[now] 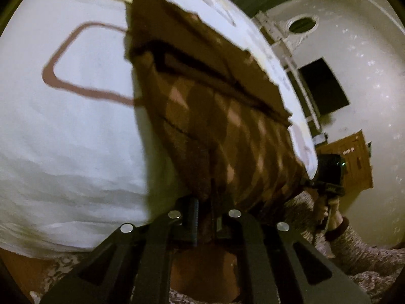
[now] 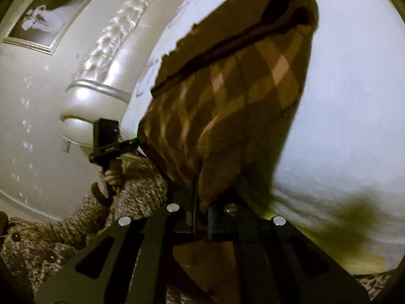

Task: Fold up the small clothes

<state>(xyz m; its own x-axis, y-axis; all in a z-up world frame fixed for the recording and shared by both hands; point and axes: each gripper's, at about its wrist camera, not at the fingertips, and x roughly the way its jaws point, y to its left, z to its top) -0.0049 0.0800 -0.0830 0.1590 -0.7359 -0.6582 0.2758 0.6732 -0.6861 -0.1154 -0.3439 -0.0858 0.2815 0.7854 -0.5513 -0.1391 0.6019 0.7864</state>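
Brown checked garment (image 1: 227, 126) clamped by both grippers, no legible writing

A framed picture (image 2: 48, 20) hangs on the pale patterned wall (image 2: 27, 131), beside a shiny padded headboard (image 2: 106, 58). A wooden door (image 1: 354, 162) shows across the room.

Garment (image 1: 215, 116) stretched over bed sheet (image 1: 76, 139), between left gripper (image 1: 205, 202) and right gripper (image 2: 201, 197); headboard (image 2: 106, 58) behind.

One garment (image 1: 215, 116), two tongs (image 1: 205, 215) (image 2: 201, 200) — one bed (image 1: 76, 139)
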